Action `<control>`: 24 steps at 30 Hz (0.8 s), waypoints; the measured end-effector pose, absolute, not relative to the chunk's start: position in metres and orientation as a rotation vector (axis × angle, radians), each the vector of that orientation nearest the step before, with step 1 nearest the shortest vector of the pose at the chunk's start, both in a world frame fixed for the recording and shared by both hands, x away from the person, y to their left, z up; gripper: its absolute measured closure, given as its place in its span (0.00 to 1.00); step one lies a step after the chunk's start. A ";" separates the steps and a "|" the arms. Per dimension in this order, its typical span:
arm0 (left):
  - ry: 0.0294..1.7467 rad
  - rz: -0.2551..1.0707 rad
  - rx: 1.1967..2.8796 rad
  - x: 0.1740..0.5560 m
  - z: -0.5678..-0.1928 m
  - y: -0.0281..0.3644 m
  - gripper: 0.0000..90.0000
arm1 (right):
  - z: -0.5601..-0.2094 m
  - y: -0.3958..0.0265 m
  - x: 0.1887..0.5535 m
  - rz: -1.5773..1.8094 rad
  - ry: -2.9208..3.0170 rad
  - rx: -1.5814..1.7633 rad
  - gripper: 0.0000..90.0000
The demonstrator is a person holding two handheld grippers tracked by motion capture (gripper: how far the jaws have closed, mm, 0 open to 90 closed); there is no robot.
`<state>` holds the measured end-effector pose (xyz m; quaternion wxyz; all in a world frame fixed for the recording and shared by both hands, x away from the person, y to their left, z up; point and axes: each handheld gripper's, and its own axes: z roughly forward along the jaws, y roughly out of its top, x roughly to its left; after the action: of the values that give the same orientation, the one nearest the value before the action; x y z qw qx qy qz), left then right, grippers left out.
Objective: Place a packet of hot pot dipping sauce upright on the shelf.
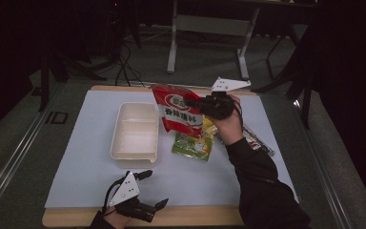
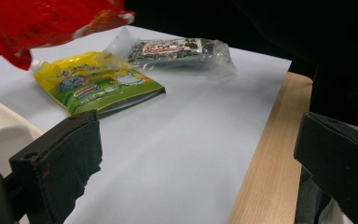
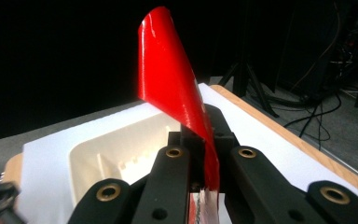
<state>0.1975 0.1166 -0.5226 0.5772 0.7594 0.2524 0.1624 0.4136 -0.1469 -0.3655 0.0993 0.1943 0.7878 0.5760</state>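
red foil, the snack packet (image 1: 180, 110) hangs at the centre of the high view, above the worktop (image 1: 90, 186) and just right of the cream tray (image 1: 136, 150). the right gripper (image 1: 205, 106) pinches its right edge, jaws clenched on the foil; in the right gripper view the packet (image 3: 168, 88) rises edge-on from between them. its long axis runs roughly upright, printed face toward the camera. the left gripper (image 1: 153, 188) rests at the lower left, jaws released and wide apart, holding nothing. a green-and-yellow packet (image 1: 194, 144) lies beneath.
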 end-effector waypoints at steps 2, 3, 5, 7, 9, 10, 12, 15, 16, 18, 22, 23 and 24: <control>0.592 0.382 1.781 0.197 -0.524 0.117 0.02 | -0.366 -0.137 0.422 1.703 2.328 0.580 0.99; 0.592 0.381 1.784 0.197 -0.524 0.116 0.02 | -0.366 -0.134 0.425 1.703 2.331 0.579 0.99; 0.591 0.379 1.785 0.196 -0.525 0.116 0.02 | -0.367 -0.127 0.430 1.706 2.332 0.582 0.99; 0.587 0.378 1.787 0.196 -0.525 0.116 0.02 | -0.367 -0.119 0.434 1.718 2.333 0.581 0.99; 0.591 0.375 1.785 0.196 -0.525 0.116 0.02 | -0.366 -0.113 0.438 1.730 2.333 0.574 0.99; 0.591 0.376 1.786 0.195 -0.525 0.116 0.02 | -0.366 -0.110 0.440 1.736 2.329 0.573 0.99; 0.591 0.376 1.786 0.195 -0.525 0.116 0.02 | -0.365 -0.106 0.441 1.733 2.328 0.568 0.99; 0.593 0.379 1.786 0.193 -0.526 0.117 0.02 | -0.364 -0.093 0.449 1.751 2.326 0.556 0.99; 0.595 0.379 1.781 0.193 -0.526 0.117 0.02 | -0.364 -0.089 0.450 1.754 2.323 0.552 0.99; 0.600 0.379 1.779 0.193 -0.525 0.118 0.02 | -0.364 -0.086 0.452 1.758 2.323 0.552 0.99; 0.605 0.379 1.778 0.193 -0.525 0.120 0.02 | -0.364 -0.071 0.460 1.753 2.324 0.541 0.99; 0.605 0.379 1.778 0.193 -0.525 0.120 0.02 | -0.364 -0.071 0.460 1.753 2.324 0.541 0.99; 0.605 0.379 1.778 0.193 -0.525 0.120 0.02 | -0.364 -0.068 0.461 1.754 2.326 0.537 0.99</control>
<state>0.1927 0.1198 -0.5255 0.5752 0.7591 0.2581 0.1620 0.4615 -0.0683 -0.3643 0.0893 0.1807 0.7820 0.5898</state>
